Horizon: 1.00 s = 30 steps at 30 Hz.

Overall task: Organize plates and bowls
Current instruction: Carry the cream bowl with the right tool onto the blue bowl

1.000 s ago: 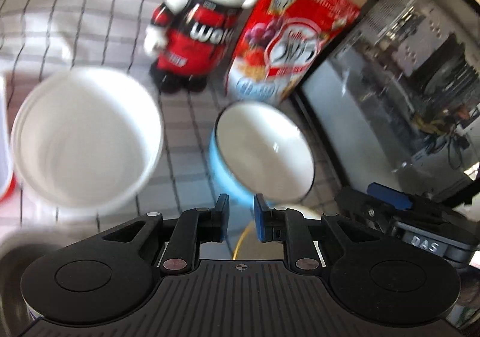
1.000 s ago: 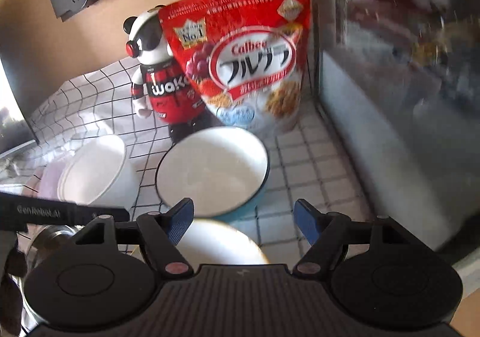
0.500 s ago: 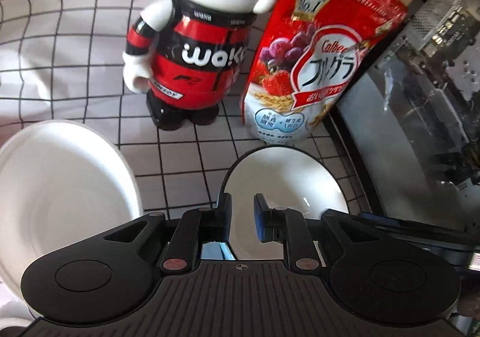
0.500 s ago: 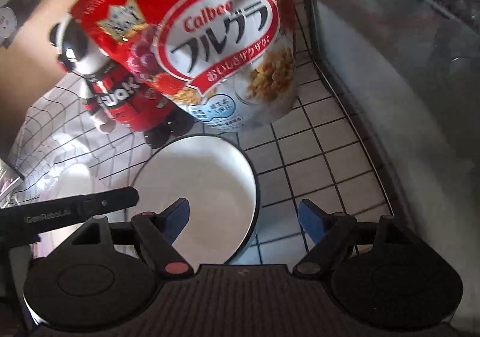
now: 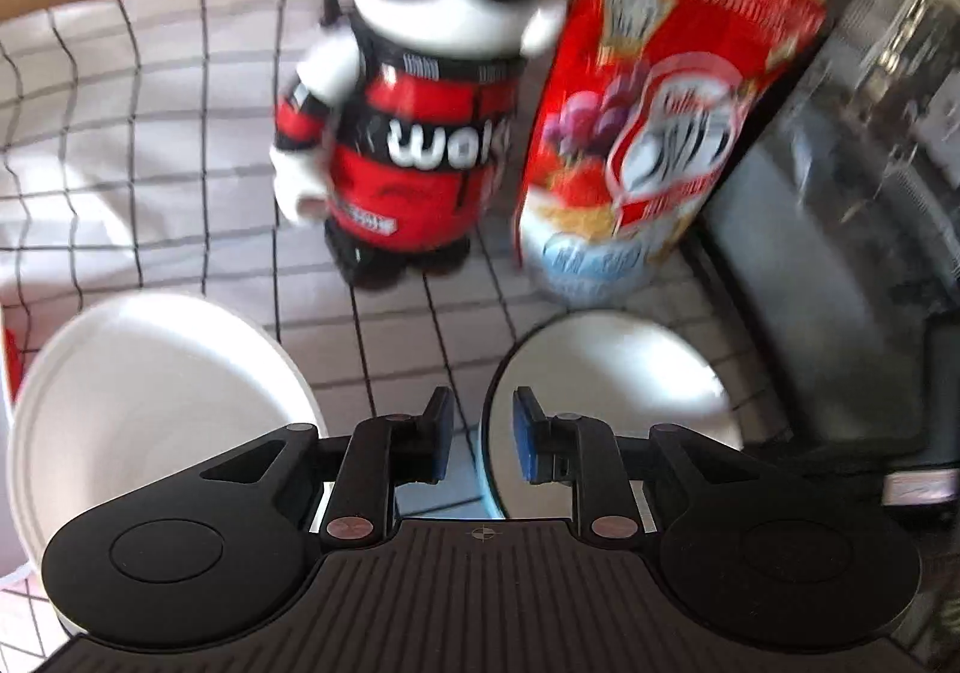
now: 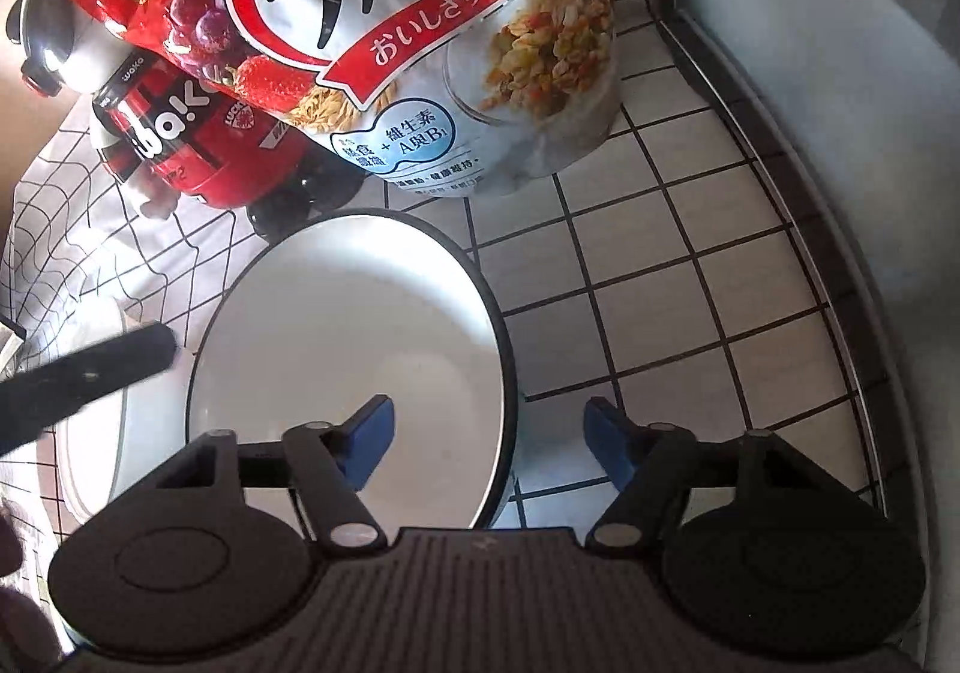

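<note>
A blue bowl with a white inside and dark rim (image 5: 612, 391) (image 6: 354, 367) sits on the checked cloth in front of the cereal bag. A plain white bowl (image 5: 150, 409) (image 6: 90, 433) sits to its left. My left gripper (image 5: 479, 439) has a narrow gap between its pads, and the blue bowl's left rim stands in that gap; I cannot see contact. My right gripper (image 6: 489, 448) is open wide and straddles the blue bowl's right rim, left finger inside, right finger outside.
A red and black robot figure (image 5: 432, 91) (image 6: 174, 133) and a red Calbee cereal bag (image 5: 648, 133) (image 6: 408, 25) stand just behind the bowls. A dark glass-fronted appliance (image 5: 852, 193) (image 6: 840, 103) borders the right side. A checked cloth (image 5: 138, 133) covers the table.
Both grippers have moved down and forward onto the blue bowl. The left gripper's pads have opened slightly around its left rim. The right gripper now straddles the right rim.
</note>
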Tool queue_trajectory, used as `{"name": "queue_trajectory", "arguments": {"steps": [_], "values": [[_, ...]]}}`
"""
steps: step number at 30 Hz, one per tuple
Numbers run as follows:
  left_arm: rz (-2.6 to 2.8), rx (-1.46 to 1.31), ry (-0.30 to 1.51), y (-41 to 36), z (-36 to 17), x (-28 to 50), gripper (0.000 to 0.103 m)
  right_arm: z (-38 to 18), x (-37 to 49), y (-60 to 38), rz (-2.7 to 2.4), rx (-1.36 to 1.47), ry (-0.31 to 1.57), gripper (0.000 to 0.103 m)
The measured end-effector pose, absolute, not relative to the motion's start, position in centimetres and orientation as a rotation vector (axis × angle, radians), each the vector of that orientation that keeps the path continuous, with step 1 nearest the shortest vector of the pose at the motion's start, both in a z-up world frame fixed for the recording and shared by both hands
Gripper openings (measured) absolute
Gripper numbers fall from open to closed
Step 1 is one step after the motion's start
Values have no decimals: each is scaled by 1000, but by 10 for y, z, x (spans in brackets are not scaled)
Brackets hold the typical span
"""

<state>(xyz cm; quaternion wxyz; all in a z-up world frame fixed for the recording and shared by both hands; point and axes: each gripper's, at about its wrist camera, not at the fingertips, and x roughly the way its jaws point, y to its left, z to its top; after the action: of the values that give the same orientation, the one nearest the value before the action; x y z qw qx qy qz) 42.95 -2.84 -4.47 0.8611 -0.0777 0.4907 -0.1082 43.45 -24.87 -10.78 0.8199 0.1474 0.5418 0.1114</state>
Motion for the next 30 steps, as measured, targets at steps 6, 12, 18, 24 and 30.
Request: {"name": "queue_trajectory", "arguments": {"steps": [6,12,18,24,30], "values": [[-250,-112,1112,-44,-70,444,24,-106,435,-251,260,291,1143,53],[-289,-136,1181,-52,-89,458,31,-109,439,-247,291,297,1153,49],[-294,-159,1213,-55,-98,464,31,-115,444,-240,302,307,1160,45],[-369,-128,1244,-67,-103,461,29,-108,439,-251,282,294,1111,45],[-347,-157,1270,-71,-109,469,25,-115,443,-255,261,300,1137,47]]}}
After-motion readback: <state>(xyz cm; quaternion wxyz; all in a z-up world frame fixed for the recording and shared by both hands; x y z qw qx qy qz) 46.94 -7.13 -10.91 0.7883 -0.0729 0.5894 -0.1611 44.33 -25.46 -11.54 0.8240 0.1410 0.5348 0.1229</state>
